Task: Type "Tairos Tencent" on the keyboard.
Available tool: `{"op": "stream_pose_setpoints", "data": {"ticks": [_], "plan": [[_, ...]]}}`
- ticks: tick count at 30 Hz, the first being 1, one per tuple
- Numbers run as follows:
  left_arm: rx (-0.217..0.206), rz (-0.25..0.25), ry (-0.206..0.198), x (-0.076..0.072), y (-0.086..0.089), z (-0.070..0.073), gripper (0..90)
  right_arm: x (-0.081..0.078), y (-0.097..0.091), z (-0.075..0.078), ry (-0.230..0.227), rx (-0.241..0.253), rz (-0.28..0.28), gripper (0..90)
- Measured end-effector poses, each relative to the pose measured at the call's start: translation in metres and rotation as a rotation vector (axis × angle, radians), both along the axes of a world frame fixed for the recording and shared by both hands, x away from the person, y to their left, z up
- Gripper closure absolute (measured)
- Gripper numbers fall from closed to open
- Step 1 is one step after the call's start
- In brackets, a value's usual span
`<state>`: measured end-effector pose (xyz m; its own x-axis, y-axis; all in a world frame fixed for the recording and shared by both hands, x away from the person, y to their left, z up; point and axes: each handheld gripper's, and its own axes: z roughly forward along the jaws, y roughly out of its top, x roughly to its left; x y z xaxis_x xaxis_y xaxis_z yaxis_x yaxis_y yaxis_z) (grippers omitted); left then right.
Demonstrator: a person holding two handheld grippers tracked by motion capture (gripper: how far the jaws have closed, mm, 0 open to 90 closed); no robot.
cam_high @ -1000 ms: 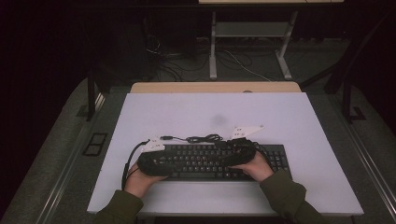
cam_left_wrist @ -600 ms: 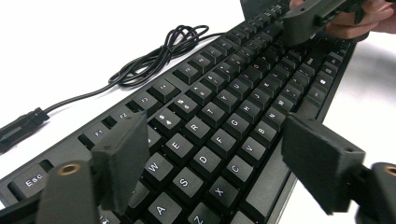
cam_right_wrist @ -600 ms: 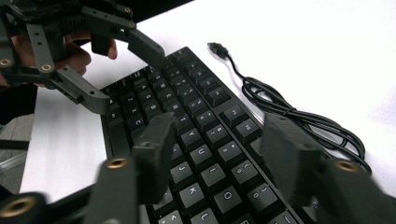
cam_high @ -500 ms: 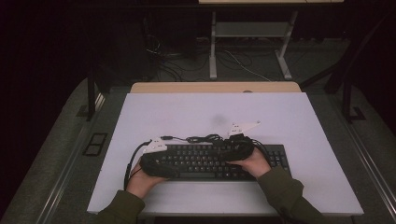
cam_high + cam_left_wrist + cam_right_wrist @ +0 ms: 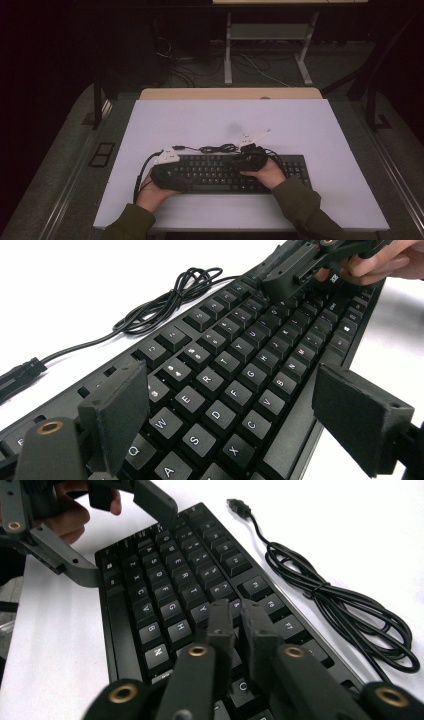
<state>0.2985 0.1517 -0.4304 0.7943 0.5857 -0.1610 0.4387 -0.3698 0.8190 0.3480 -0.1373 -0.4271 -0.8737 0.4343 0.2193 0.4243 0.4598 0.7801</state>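
A black keyboard [image 5: 220,172] lies on the white table [image 5: 225,120] near its front edge. My left gripper [image 5: 181,177] sits at its left end. In the left gripper view its jaws have just been opening and stand wide apart [image 5: 235,415], one pad over the top key rows and the other off the front edge, neither pressing. My right gripper [image 5: 238,161] hovers over the middle keys. Its jaws have just closed and stand together [image 5: 237,625] above the keys [image 5: 170,595], with nothing seen between them. It also appears far off [image 5: 280,285] in the left gripper view.
The keyboard's black cable [image 5: 217,148] lies coiled on the table just behind it, ending in a loose USB plug [image 5: 239,505]. White tabletop stretches behind and to both sides. A wooden desk edge [image 5: 230,93] lies beyond the far end, with dark floor around.
The right hand and its gripper have shifted slightly left over the keyboard. The left hand has kept its place at the keyboard's left end.
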Motion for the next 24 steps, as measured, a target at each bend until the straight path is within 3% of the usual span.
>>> {"op": "stream_pose_setpoints", "data": {"ticks": [24], "plan": [[0.002,-0.009,-0.014,0.0009,-0.0028,-0.0006,13.3,-0.0017,0.0071,-0.0084,0.015,-0.093,0.021,89.4]]}}
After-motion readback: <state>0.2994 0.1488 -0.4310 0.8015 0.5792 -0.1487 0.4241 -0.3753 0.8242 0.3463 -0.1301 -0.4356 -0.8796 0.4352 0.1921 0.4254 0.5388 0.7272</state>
